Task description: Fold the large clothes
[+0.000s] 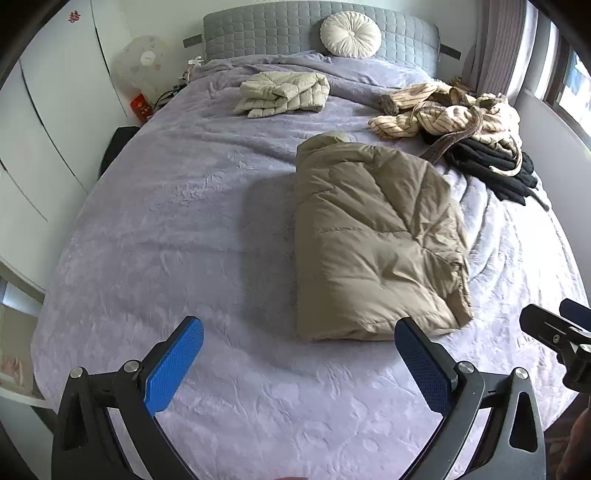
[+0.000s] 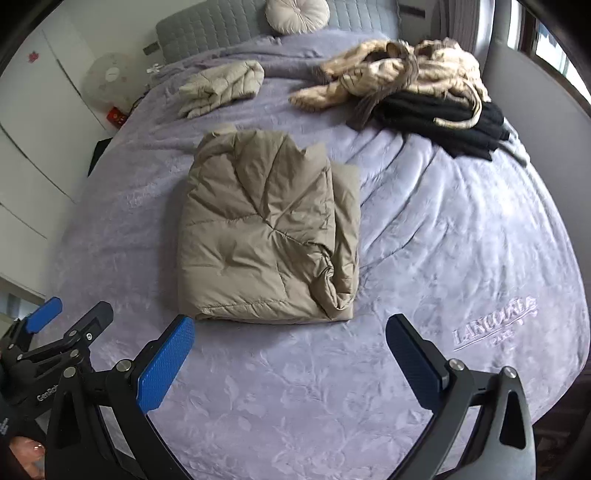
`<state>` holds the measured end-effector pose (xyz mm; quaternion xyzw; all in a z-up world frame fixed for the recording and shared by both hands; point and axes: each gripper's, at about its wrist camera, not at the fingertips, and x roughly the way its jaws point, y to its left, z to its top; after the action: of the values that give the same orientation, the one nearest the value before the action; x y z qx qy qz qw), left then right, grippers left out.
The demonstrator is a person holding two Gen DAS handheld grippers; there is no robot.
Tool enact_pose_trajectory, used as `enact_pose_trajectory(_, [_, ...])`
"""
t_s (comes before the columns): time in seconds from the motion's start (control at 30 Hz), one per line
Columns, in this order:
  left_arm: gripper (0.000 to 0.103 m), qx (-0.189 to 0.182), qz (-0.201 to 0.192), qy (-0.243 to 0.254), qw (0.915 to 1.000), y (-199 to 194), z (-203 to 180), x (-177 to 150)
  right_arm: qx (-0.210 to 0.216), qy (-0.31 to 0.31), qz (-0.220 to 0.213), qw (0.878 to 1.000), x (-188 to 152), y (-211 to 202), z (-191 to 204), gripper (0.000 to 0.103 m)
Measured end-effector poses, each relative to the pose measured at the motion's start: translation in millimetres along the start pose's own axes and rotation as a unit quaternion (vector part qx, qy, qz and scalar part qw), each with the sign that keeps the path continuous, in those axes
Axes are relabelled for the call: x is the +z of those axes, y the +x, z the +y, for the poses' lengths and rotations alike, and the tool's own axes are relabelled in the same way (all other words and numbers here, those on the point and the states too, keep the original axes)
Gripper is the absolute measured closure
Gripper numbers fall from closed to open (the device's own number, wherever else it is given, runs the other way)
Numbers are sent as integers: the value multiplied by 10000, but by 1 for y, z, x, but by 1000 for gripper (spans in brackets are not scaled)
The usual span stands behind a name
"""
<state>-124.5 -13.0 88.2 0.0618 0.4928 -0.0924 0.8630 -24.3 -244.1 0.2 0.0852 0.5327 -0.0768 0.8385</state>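
Observation:
A tan puffer jacket (image 1: 373,236) lies folded into a rectangle on the lavender bedspread (image 1: 184,221); it also shows in the right wrist view (image 2: 266,232). My left gripper (image 1: 299,332) is open and empty, held above the bed just short of the jacket's near edge. My right gripper (image 2: 290,328) is open and empty, also just short of that edge. The right gripper shows at the right edge of the left wrist view (image 1: 557,328). The left gripper shows at the left edge of the right wrist view (image 2: 70,317).
A folded cream quilted jacket (image 1: 284,94) lies near the grey headboard (image 1: 280,29). A heap of striped beige and black clothes (image 1: 465,125) sits at the bed's far right. A round cushion (image 1: 351,33) leans on the headboard. White wardrobes (image 1: 48,122) and a fan (image 1: 144,62) stand at left.

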Motion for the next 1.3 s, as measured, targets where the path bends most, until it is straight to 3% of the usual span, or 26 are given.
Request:
enact_pose_trajectory(0.57, [0,165,-290,-173,9993,-80,-11,-38,-11,-203,-305,9993,-39,-64,-10,0])
enact_pose_trajectory(0.77, [0,173,-344,-26,9993,-85,-4,-37,-226,-232,-553,9979,-44,-75,2,0])
enact_pose_trajectory(1.3, [0,-34,-282,98,9995,-82,9,-29,-405,50,-527,9978,-46,-80,25,0])
